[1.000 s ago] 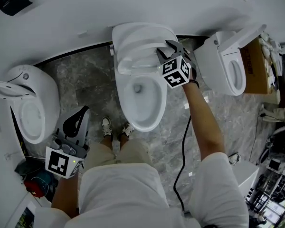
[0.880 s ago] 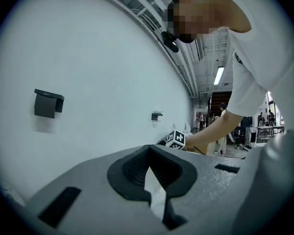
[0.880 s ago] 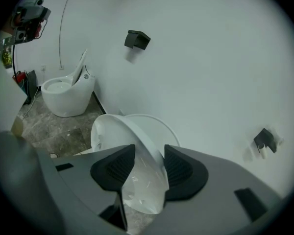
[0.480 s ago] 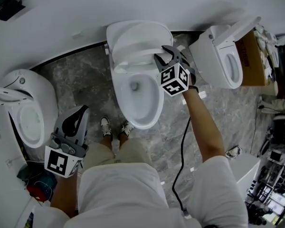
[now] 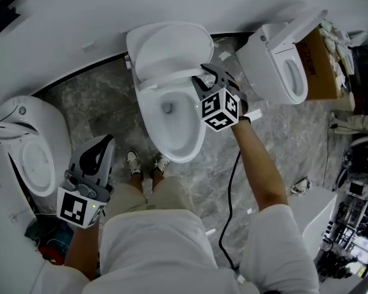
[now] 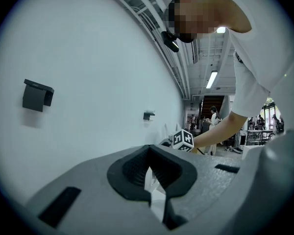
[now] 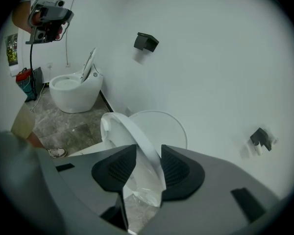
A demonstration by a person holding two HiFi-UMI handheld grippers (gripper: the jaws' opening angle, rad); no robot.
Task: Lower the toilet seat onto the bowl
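Seat half lowered

My right gripper (image 5: pixel 203 78), jaws just closed, clamps the white oval plastic toilet seat (image 7: pixel 130 131), tilted above the white ceramic bowl (image 5: pixel 172 150); next, ease it down slowly. Left gripper (image 6: pixel 151 180): jaws together, empty.

No words, brands or numbers can be read. The cube (image 5: pixel 219 110) on the right tool (image 5: pixel 202 77) and the cube (image 5: pixel 76 208) on the left tool (image 5: pixel 104 143) bear only square markers.
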